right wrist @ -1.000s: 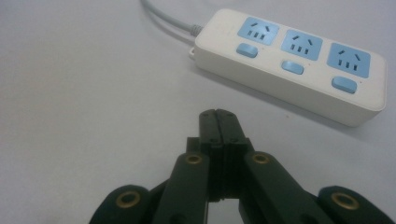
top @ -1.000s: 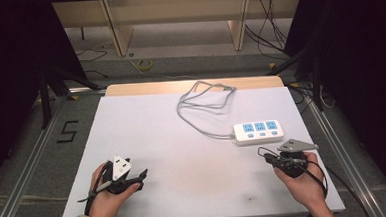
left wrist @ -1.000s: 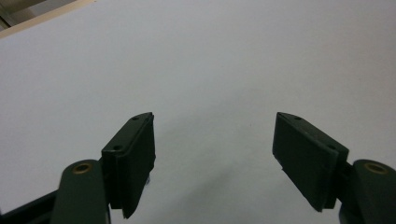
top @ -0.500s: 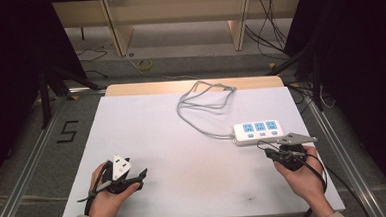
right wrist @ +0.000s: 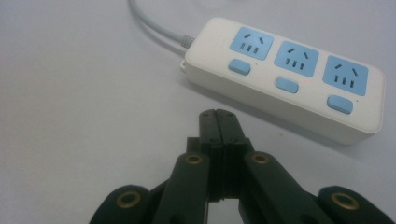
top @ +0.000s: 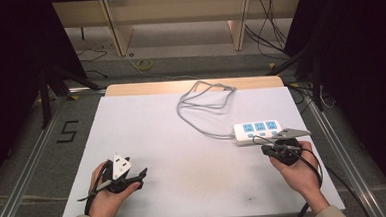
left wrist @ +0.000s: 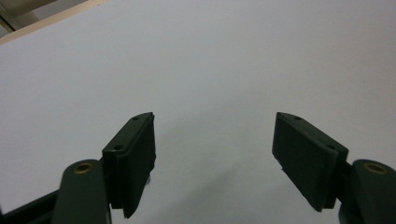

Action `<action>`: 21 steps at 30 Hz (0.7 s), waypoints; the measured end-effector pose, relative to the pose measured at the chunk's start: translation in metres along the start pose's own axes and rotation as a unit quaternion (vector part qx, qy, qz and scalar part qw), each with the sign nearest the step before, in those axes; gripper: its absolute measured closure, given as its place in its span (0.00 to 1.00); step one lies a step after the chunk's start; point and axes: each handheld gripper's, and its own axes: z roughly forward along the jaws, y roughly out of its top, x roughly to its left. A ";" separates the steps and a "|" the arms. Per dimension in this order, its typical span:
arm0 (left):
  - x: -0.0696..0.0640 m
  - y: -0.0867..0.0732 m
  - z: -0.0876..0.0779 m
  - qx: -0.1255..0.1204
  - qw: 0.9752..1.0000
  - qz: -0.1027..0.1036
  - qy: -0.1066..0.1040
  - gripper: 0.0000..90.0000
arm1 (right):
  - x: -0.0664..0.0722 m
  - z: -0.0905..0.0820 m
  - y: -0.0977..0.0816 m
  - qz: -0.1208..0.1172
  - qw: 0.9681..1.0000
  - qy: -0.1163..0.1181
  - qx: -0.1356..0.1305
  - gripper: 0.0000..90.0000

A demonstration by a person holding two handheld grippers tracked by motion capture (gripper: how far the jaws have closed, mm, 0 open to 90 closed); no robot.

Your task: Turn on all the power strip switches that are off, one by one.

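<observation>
A white power strip (top: 259,131) with three blue sockets lies flat at the table's right side. Its grey cable (top: 201,105) runs off in loose loops toward the far edge. My right gripper (top: 268,148) is shut with nothing between its jaws and points at the strip from just in front of it. In the right gripper view the closed tips (right wrist: 217,116) stop a short way before the power strip (right wrist: 289,74) without touching it, and the grey cable (right wrist: 154,25) leaves at its left end. My left gripper (top: 142,174) rests near the front left. Its jaws (left wrist: 212,154) stand open over bare table.
A white sheet covers the table (top: 147,131), with a wooden strip (top: 145,87) along its far edge. Metal rails (top: 33,162) run along both sides. A "5" mark (top: 68,131) is on the floor at the left. Shelving legs and loose wires sit beyond the table.
The right gripper has edged slightly forward toward the power strip. The left hand has stayed still.
</observation>
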 end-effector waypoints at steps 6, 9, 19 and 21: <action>0.000 0.000 0.001 0.001 1.000 0.003 0.000 0.33 | -0.003 0.001 0.001 0.004 1.000 -0.002 0.005 1.00; 0.000 0.000 0.001 0.002 1.000 0.003 0.000 0.33 | -0.004 0.002 0.001 0.007 1.000 -0.001 0.009 1.00; 0.000 0.001 0.001 0.001 1.000 0.002 0.001 0.33 | -0.007 0.003 0.005 0.011 1.000 -0.002 0.019 1.00; 0.000 0.001 0.001 0.001 1.000 0.002 0.001 0.33 | -0.007 0.003 0.005 0.012 1.000 -0.002 0.021 1.00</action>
